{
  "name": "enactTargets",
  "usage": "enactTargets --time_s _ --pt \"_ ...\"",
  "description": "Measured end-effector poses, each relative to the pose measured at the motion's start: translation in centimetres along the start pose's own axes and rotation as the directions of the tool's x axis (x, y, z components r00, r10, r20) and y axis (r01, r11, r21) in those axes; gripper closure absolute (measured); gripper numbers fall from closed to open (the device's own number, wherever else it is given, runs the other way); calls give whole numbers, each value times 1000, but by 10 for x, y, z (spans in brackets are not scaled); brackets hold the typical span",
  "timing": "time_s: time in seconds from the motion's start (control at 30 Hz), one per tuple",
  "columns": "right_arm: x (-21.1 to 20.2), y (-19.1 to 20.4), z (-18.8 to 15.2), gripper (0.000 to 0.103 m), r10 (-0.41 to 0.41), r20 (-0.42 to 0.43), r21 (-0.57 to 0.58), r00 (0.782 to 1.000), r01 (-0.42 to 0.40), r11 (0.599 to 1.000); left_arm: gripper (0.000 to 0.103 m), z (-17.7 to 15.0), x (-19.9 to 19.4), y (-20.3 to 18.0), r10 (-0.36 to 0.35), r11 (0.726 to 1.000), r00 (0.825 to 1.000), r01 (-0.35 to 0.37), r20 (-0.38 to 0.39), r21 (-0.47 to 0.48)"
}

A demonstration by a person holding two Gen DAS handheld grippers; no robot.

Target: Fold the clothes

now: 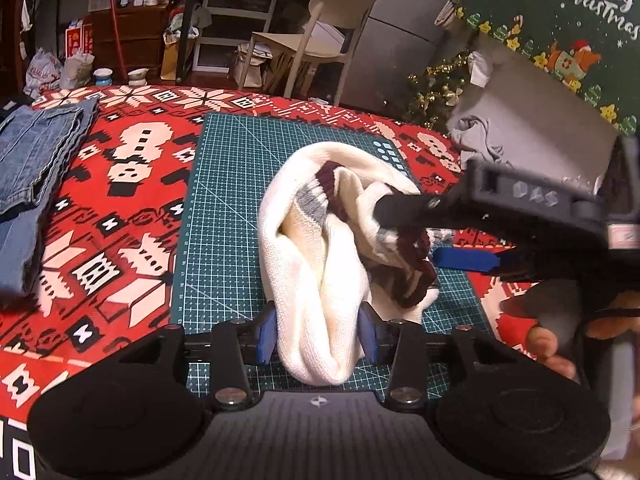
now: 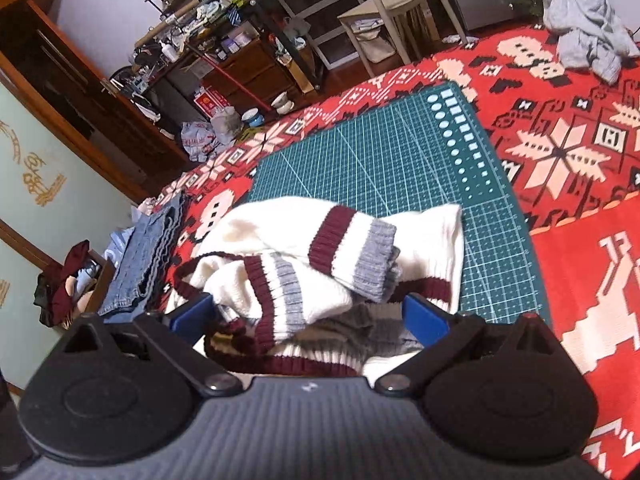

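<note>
A white knit sweater [image 1: 320, 280] with maroon and grey striped cuffs [image 2: 352, 256] lies bunched on the green cutting mat [image 1: 232, 184]. At the near edge of the mat, a rolled fold of it lies between the blue pads [image 1: 266, 336] of my left gripper [image 1: 318, 336]. The fold looks slack, not pinched. My right gripper [image 2: 308, 314] stands wide open over the cuff end, with the sleeves piled between its pads and neither pad pressing. In the left wrist view my right gripper [image 1: 408, 234] reaches in from the right across the sweater's striped hem.
Folded jeans [image 1: 36, 160] lie at the left on the red patterned tablecloth [image 1: 132, 208]. A crumpled grey garment [image 2: 588, 28] sits at the far right. A person's hand [image 1: 548, 344] holds the right gripper. A chair [image 1: 320, 40] and cluttered shelves stand beyond the table.
</note>
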State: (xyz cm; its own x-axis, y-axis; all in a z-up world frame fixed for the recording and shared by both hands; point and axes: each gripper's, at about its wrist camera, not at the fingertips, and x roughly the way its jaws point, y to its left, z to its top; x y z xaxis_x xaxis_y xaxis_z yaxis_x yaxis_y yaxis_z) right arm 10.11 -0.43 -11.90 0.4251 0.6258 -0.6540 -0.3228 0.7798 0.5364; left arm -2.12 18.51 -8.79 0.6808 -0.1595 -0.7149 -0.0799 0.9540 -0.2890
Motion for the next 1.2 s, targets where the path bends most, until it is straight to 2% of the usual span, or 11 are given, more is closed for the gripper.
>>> enactTargets --time_s 0.1,0.3,0.43,0.6,0.67,0.87,0.97,1.0,1.07,1.13,1.2 --pt "12 4 -2 18 -24 -51 -40 998 22 999 58 0 -12 6 18 1000 999 -18 27 -22" --pt "18 12 -6 48 -50 -34 -125 998 45 991 56 12 -32 27 43 992 993 -28 113 -127" --pt "14 12 -6 42 -52 -30 -123 998 48 991 55 32 -23 33 11 992 991 7 135 -127" --pt "3 22 -7 23 -59 23 -183 998 62 981 48 59 0 34 -67 994 989 78 134 -75" --pt "2 21 -4 22 -43 30 -172 999 48 984 48 70 13 37 -100 991 989 110 113 -83" --pt "11 16 1 25 -16 11 -163 1000 17 986 48 80 53 41 -237 965 971 232 -25 -120" --pt "16 15 2 36 -8 -5 -161 1000 7 987 47 83 64 50 -256 948 966 245 -31 -204" --pt "17 16 2 47 -11 -9 -167 1000 9 986 48 83 65 53 -260 941 965 248 -23 -230" --pt "18 18 1 58 -26 -9 -187 1000 24 982 65 84 66 59 -265 930 964 255 -3 -266" --pt "17 21 0 64 -46 3 -210 999 46 977 78 83 63 59 -245 936 970 240 14 -258" --pt "15 25 0 68 -64 21 -227 998 67 972 82 83 60 52 -213 950 977 213 25 -229"
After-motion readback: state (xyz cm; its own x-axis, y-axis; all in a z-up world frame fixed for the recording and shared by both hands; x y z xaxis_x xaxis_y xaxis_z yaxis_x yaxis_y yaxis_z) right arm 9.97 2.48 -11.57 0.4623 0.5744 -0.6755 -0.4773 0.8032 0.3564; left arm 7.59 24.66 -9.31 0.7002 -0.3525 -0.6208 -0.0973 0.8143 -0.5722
